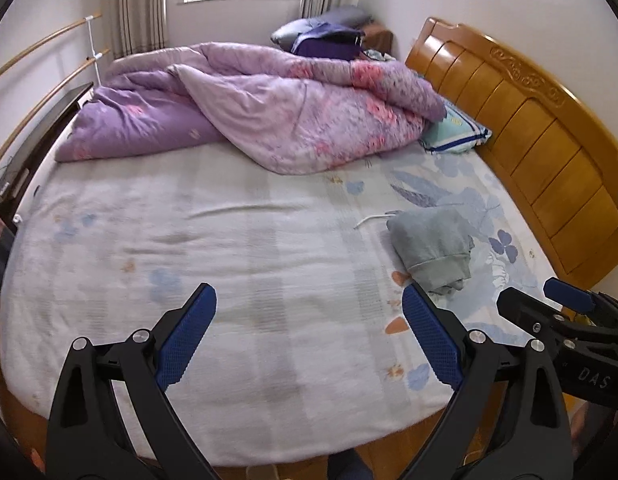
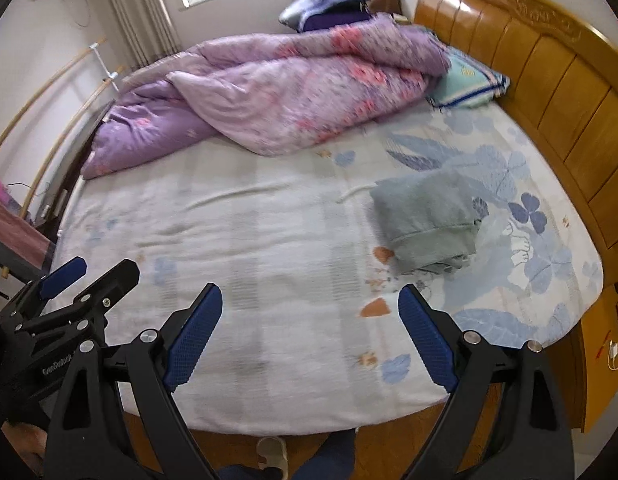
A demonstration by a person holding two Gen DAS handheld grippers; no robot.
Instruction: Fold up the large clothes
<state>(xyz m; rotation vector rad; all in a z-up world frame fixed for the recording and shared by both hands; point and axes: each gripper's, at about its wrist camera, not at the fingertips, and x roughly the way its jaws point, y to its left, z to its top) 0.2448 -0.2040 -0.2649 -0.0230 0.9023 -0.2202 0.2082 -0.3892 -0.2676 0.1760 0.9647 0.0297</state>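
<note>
Where the flowered bed sheet (image 1: 229,280) meets the wooden headboard (image 1: 549,168), one folded grey-green garment (image 1: 433,244) lies on the sheet, near the headboard and alone. A thin white cord (image 1: 375,219) lies just beside the garment, on the side away from the headboard. One purple quilt (image 1: 269,112) is bunched up far from the garment, along the window side of the bed. One blue-striped pillow (image 1: 457,132) peeks out between the quilt and the headboard, and the quilt covers part of it. Behind the quilt sits a dark pile (image 1: 325,38), blurred, so I cannot tell what is in it.

There are two grippers. The left gripper (image 1: 309,334) hangs above the sheet with its two blue pads wide apart and nothing between them. The right gripper (image 2: 310,332) is the same: pads wide apart, holding nothing, closer to the garment but not touching it. Each camera sees only part of the other gripper at its edge.

At the bottom of the right view, one pale slipper (image 2: 273,452) and dark trouser legs (image 2: 337,456) are cut off by the gripper arms.
</note>
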